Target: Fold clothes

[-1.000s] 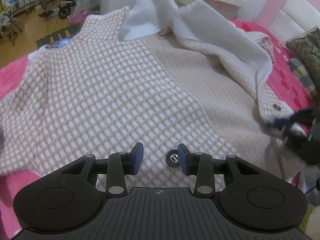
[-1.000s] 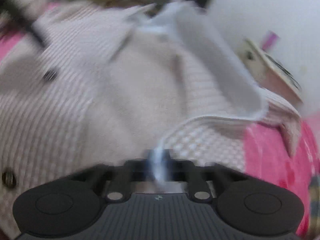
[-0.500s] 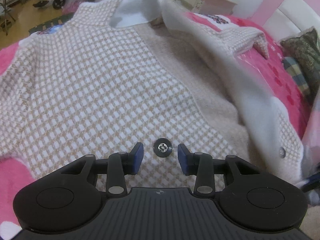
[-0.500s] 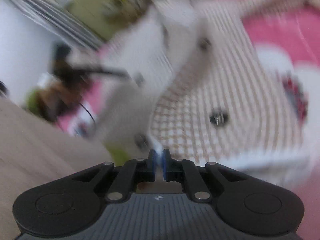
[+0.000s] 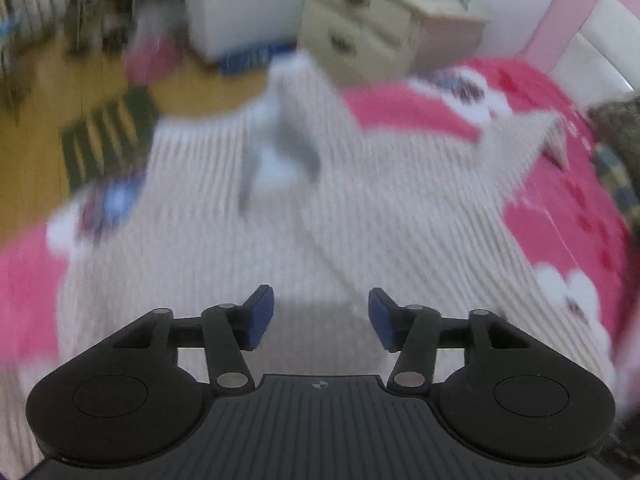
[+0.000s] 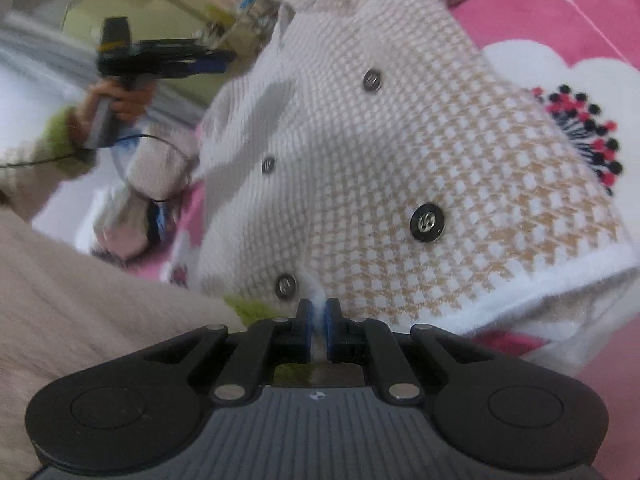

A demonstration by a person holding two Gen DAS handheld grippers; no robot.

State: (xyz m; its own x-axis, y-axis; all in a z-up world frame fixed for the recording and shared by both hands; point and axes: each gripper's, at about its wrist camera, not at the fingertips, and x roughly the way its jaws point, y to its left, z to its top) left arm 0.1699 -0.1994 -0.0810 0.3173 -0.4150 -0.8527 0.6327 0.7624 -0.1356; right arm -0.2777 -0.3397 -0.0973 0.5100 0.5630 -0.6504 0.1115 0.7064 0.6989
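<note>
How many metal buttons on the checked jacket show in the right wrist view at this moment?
4 on the checked jacket: one near the collar, one mid-placket, a large one toward the hem, one beside the right gripper at. Folds may hide others.

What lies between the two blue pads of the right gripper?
In the right wrist view, the white edge of the checked jacket lies pinched between the pads of the right gripper.

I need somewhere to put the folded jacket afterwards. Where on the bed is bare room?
Bare pink bedspread lies beyond the checked jacket, between its sleeve and the patterned pillow; a smaller strip lies on the floor side. The middle is crowded: the jacket covers it, with the right gripper pinching its edge.
</note>
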